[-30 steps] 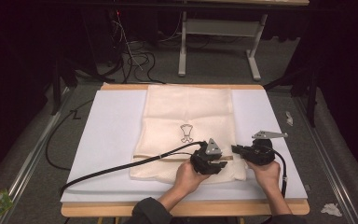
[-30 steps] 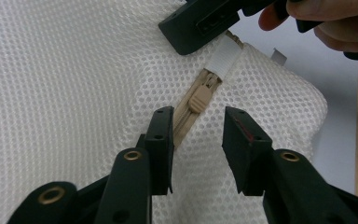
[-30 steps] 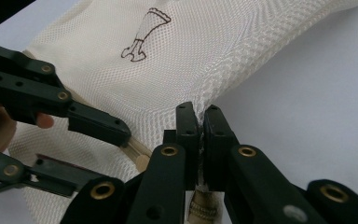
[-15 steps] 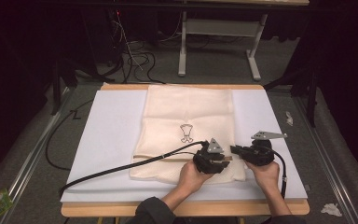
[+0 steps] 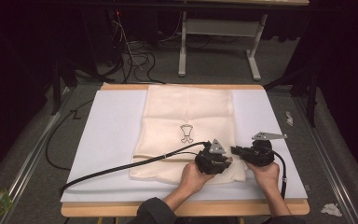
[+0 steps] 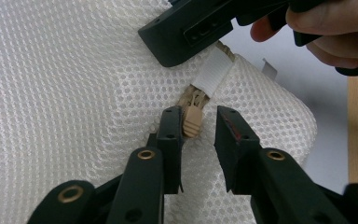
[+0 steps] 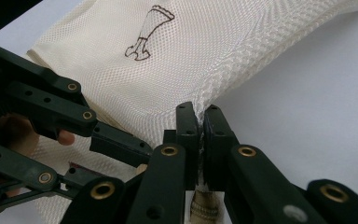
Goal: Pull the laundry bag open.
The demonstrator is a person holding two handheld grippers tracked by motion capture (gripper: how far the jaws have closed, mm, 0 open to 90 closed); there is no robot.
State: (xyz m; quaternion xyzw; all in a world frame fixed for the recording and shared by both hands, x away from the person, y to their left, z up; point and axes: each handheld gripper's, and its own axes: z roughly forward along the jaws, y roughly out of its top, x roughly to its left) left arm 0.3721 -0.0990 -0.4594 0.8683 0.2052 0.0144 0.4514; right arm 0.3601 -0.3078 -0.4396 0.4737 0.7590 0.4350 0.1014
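Both forearms came in from the near edge of the tabletop (image 5: 102,140), hands low and close together over the near right corner of the mesh bag (image 5: 186,116). The left hand (image 5: 193,176) held the left tool (image 6: 199,125) pointing toward the right tool (image 7: 199,122), whose body lay just beside it, gripped by the right hand (image 5: 265,171).

The cream mesh bag lay flat on the white tabletop cover, its long axis running away from the person, its printed brown figure (image 5: 186,133) upright near the middle. A tan zip line crossed it near its near end, running left to right.

In the left gripper view the jaws stood apart on either side of the tan zipper pull (image 6: 192,122), which pointed down toward the tool between them; the left jaw sat right against it, the right jaw clear of it. The jaws had just been closing in, with the pull between them and not yet pinched. Just beyond the pull a white fabric tab (image 6: 213,74) ran under the right tool's black jaw.

In the right gripper view the jaws were pressed together, pinching the bag's mesh edge.
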